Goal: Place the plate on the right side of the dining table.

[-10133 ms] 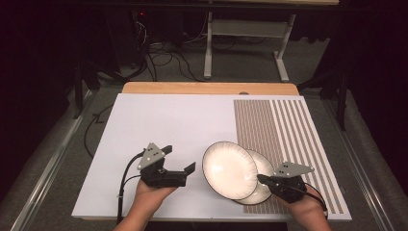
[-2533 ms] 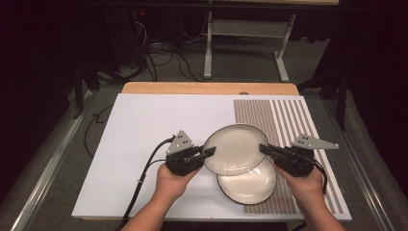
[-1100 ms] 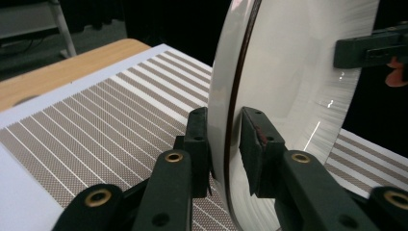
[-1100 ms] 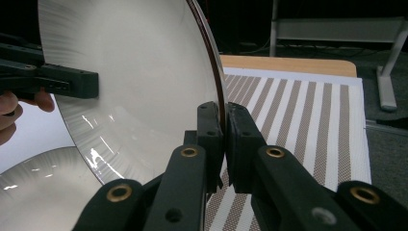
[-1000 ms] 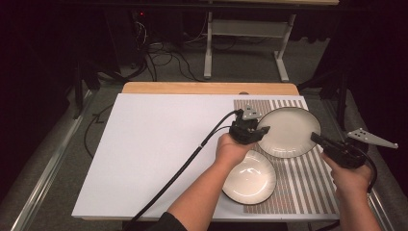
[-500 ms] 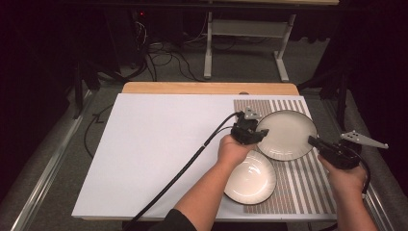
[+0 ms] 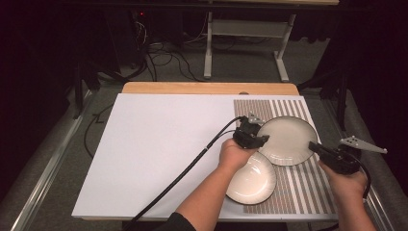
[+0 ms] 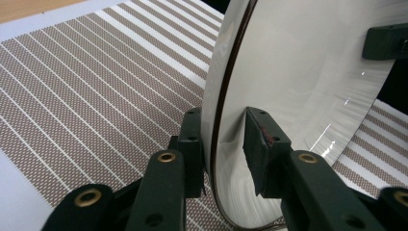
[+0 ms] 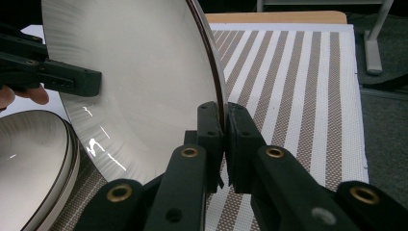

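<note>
The desk [image 7: 159,144] carried a striped mat [image 7: 315,192] at its right end, and over that mat you held the plate [image 7: 287,140] between both tongs, with the bowl [image 7: 250,178] lying just beside it, toward you. Your right tongs [image 7: 312,145] were clamped tight on the plate's near-right rim; in the right gripper view both pads pinched the edge with no gap. Your left tongs [image 7: 262,138] straddled the opposite rim, but their jaws had just been opening, and in the left gripper view one pad [image 8: 260,139] stood clear of the plate's face. The risk I judged was that the plate, if not yet resting flat, hung from one thin-rim grip and could have pivoted, slipped, or dropped onto the bowl's edge and chipped it.
</note>
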### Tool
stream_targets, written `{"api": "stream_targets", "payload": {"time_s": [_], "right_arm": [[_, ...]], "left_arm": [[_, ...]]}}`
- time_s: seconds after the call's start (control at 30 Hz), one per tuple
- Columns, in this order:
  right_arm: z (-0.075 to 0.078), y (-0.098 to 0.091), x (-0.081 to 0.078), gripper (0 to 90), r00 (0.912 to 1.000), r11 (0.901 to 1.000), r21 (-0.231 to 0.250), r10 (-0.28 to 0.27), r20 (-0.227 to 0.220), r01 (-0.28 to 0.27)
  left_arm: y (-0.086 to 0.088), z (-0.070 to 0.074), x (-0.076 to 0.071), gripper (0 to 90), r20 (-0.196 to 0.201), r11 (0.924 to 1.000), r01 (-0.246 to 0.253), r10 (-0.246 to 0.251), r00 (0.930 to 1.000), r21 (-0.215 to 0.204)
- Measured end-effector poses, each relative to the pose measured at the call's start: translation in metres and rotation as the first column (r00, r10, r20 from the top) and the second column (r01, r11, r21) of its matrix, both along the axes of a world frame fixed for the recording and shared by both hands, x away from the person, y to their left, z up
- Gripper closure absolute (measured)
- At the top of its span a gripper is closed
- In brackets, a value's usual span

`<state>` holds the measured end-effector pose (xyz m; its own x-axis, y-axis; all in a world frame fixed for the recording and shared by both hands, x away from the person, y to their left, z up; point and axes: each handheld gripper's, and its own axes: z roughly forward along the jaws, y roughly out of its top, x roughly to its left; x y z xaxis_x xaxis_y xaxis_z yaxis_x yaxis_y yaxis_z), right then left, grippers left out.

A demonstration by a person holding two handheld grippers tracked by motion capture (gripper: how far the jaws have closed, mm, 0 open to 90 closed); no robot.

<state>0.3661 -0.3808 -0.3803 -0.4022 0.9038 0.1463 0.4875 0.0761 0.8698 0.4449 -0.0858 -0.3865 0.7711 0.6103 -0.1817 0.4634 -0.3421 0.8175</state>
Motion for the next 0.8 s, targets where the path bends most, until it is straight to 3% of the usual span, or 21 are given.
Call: {"api": "stream_targets", "payload": {"time_s": [0.13,0.3,0.43,0.53,0.8], "right_arm": [[-0.002,0.001,-0.002,87.4,1.0000,0.9998,-0.022,0.000,-0.002,0.000],[-0.004,0.001,0.000,87.4,0.9999,0.9999,-0.010,-0.007,-0.009,0.007],[-0.004,0.001,0.002,87.4,0.9999,0.9999,-0.006,-0.010,-0.008,0.010],[-0.005,0.001,0.004,87.2,0.9999,0.9999,-0.007,-0.014,-0.010,0.014],[-0.005,0.001,0.006,87.0,0.9998,0.9999,-0.009,-0.013,-0.013,0.013]], "left_arm": [[-0.001,-0.002,0.000,69.5,-0.005,0.9998,0.004,-0.004,1.0000,0.020],[-0.002,-0.003,0.001,69.4,-0.007,0.9997,-0.008,0.008,0.9999,0.021],[-0.002,-0.003,0.000,69.3,0.022,0.9987,-0.028,0.027,0.9994,0.042],[0.005,0.001,-0.002,61.7,0.064,0.9991,-0.043,0.043,0.9970,0.004],[0.039,0.015,-0.019,46.7,0.119,0.9975,-0.038,0.045,0.9918,-0.059]]}}
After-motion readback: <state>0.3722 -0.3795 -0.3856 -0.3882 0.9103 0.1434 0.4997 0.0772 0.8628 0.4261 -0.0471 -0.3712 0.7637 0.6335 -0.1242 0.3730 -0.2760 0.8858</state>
